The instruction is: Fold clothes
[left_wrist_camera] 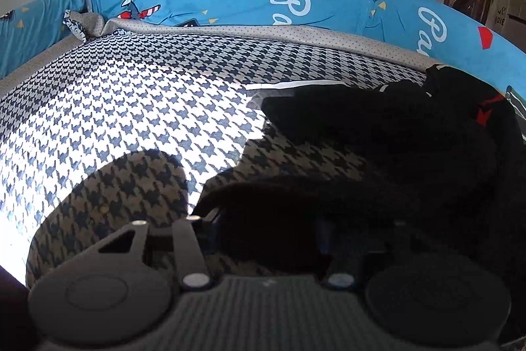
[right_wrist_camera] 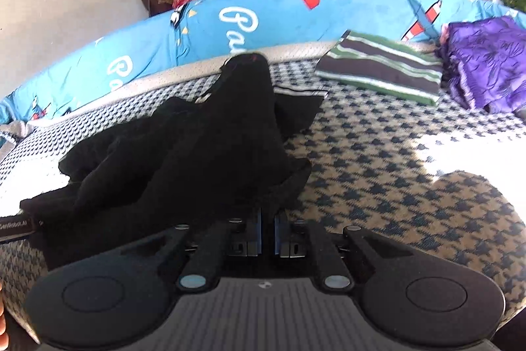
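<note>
On the houndstooth bed cover (left_wrist_camera: 138, 94), in the left wrist view, the black garment (left_wrist_camera: 378, 134) lies crumpled and reaches into the left claw (left_wrist_camera: 263, 239); deep shadow hides whether its pads press the cloth. From the right wrist view, the same garment (right_wrist_camera: 197, 153) heaps ahead of the right claw (right_wrist_camera: 268, 236), which is closed, apparently nipping the near hem. It looks soft, light and floppy; corners or hems suit gripping best.
</note>
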Motion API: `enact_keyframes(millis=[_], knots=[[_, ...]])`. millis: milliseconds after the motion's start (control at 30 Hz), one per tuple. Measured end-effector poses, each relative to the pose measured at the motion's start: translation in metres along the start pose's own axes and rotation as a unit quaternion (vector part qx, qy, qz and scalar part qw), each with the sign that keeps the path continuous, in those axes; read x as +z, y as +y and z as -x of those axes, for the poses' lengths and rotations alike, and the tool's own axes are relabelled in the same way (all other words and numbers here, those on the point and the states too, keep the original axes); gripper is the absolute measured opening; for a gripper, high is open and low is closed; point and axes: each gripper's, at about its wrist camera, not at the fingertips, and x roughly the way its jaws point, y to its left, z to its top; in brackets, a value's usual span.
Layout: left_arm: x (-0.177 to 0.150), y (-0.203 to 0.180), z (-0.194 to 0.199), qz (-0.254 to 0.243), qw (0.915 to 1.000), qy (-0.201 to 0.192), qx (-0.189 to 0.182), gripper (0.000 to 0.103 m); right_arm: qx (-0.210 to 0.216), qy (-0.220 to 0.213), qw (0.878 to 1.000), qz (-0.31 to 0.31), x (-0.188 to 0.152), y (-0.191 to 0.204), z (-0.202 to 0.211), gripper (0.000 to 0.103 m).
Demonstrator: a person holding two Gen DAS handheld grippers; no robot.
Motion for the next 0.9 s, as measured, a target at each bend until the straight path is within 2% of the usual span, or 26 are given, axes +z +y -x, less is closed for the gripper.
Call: enact_keyframes(millis=[33, 100, 233, 400, 500, 533, 600, 700, 800, 900], knots=[[0.001, 0.002, 0.000, 0.003, 1.0000, 0.000, 0.005, 0.024, -0.016, -0.013, 1.000, -0.004, 0.003, -0.003, 0.002, 0.008], [0.003, 0.007, 0.000, 0.017, 0.9998, 0.000, 0.008, 0.016, -0.047, -0.036, 0.998, -0.012, 0.008, -0.009, 0.007, 0.008], [0.004, 0.011, 0.000, 0.027, 0.9995, 0.000, 0.015, 0.015, -0.082, -0.048, 0.995, -0.021, 0.013, -0.015, 0.008, 0.008], [0.002, 0.006, 0.001, 0.012, 0.9997, 0.014, -0.014, 0.021, -0.109, -0.037, 0.993, -0.012, 0.013, -0.015, 0.003, 0.009], [0.002, 0.006, 0.004, 0.015, 0.9995, 0.011, -0.023, 0.024, -0.144, -0.051, 0.988, -0.019, 0.014, -0.020, 0.007, 0.019], [0.002, 0.007, 0.006, 0.020, 0.9993, 0.008, -0.029, 0.027, -0.142, -0.059, 0.988, -0.021, 0.015, -0.021, 0.010, 0.024], [0.004, 0.006, 0.010, 0.020, 0.9993, -0.001, -0.033, 0.032, -0.109, -0.069, 0.991, -0.025, 0.016, -0.022, 0.017, 0.026], [0.005, 0.001, 0.014, 0.003, 0.9995, -0.015, -0.026, 0.041, -0.068, -0.059, 0.996, -0.004, 0.013, -0.012, 0.017, 0.028], [0.005, -0.009, 0.021, -0.032, 0.9987, -0.038, -0.011, 0.046, -0.025, -0.046, 0.998, 0.021, 0.009, 0.001, 0.017, 0.028], [0.003, -0.019, 0.032, -0.080, 0.9938, -0.077, 0.012, 0.051, 0.025, -0.036, 0.998, 0.045, 0.004, 0.014, 0.016, 0.030]])
